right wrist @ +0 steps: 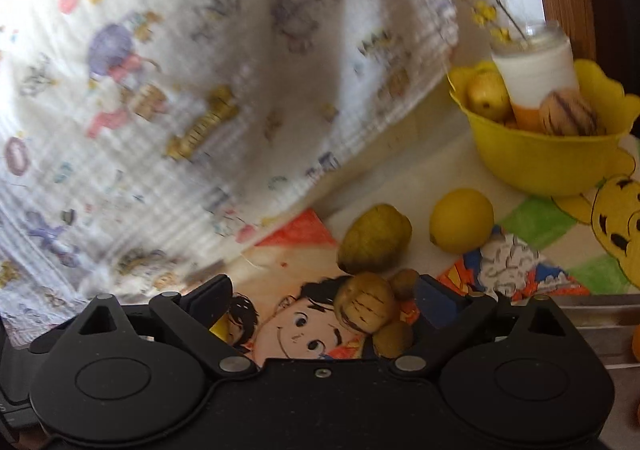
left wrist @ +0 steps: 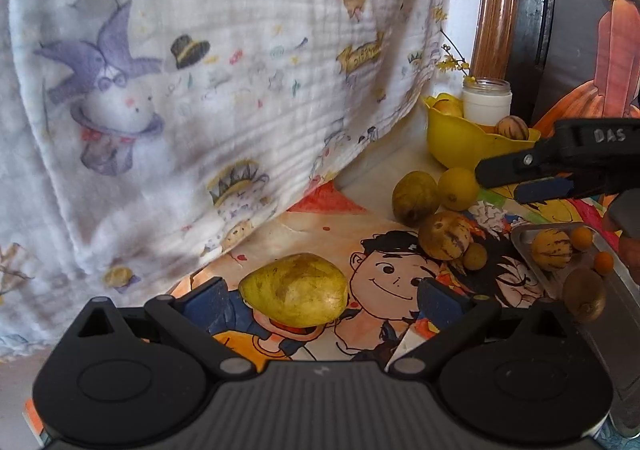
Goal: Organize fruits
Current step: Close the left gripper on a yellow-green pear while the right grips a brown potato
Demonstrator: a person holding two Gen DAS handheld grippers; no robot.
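Both claws spread over fruit on the cartoon-covered bench.

My left claw [left wrist: 322, 300] brackets a yellow-green mango [left wrist: 294, 289] without touching; its long axis runs 9 to 3 o'clock. My right claw [right wrist: 325, 300] gapes around a striped fruit [right wrist: 365, 306]; its casing hides the fruit below. At 2 o'clock, "DAS" reads on the other claw.

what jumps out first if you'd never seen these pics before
The big yellow-green fruit grabs the eye first, lying on the cartoon-printed table mat between the open fingers of the left hand-held gripper. Behind it hangs a white cartoon-print blanket filling the left and centre. At the back right a bright yellow bowl holds more fruit, with a lemon on the mat in front of it.
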